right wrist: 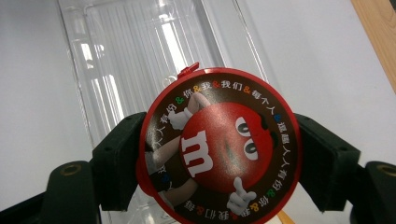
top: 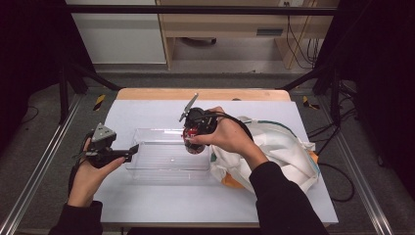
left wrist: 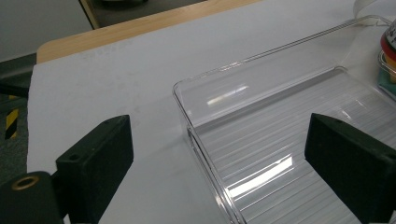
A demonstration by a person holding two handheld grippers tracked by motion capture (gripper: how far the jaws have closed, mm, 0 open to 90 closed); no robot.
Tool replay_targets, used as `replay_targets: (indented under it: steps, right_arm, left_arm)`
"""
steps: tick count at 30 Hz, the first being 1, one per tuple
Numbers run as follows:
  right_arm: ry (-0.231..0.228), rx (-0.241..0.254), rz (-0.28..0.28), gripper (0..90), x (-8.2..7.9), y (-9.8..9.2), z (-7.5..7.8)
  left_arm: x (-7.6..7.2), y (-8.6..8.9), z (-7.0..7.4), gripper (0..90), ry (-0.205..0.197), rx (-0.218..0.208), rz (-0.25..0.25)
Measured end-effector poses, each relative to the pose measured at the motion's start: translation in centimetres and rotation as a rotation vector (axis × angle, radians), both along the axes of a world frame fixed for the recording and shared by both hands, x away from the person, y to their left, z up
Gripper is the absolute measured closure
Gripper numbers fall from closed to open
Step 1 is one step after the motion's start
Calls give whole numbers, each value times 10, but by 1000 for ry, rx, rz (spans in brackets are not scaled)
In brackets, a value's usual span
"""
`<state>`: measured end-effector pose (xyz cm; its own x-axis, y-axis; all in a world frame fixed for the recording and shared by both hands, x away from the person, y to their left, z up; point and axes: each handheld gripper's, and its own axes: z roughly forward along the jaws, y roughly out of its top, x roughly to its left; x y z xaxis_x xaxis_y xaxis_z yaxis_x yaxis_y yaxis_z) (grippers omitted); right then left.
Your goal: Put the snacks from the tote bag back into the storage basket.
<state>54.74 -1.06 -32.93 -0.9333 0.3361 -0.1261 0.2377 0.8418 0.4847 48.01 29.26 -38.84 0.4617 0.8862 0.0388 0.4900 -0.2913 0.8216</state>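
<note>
right gripper point(right wrist: 219, 154) fingers clamp round red candy tub point(right wrist: 218, 147) | left gripper point(left wrist: 224, 158) fingers open | risk: tub possibly slips, missing clear plastic tray point(top: 166, 156)

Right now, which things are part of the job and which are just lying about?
In the job:
- candy tub, held by right gripper
- clear tray
- left gripper, open at the tray's end

Lying about:
- cloth bag
- cables on the floor
</note>
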Motion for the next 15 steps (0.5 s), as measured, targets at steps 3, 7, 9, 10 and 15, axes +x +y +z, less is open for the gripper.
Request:
replay_targets:
  steps: [3, 7, 9, 10, 15]
  right_arm:
    - [5, -3, 0, 256, 0, 0, -2]
    - [6, 0, 5, 256, 1, 0, -6]
    - [10, -1, 5, 256, 1, 0, -7]
    - [15, -2, -1, 256, 1, 0, -8]
    - [15, -2, 0, 256, 2, -1, -11]
  left_arm:
    - [0, 0, 0, 80, 1, 1, -1]
    - [0, 0, 0, 80, 1, 1, 1]
    - [0, 0, -1, 80, 2, 2, 0]
    - [0, 0, -1, 80, 2, 2, -1]
    - [0, 0, -1, 80, 0, 1, -1]
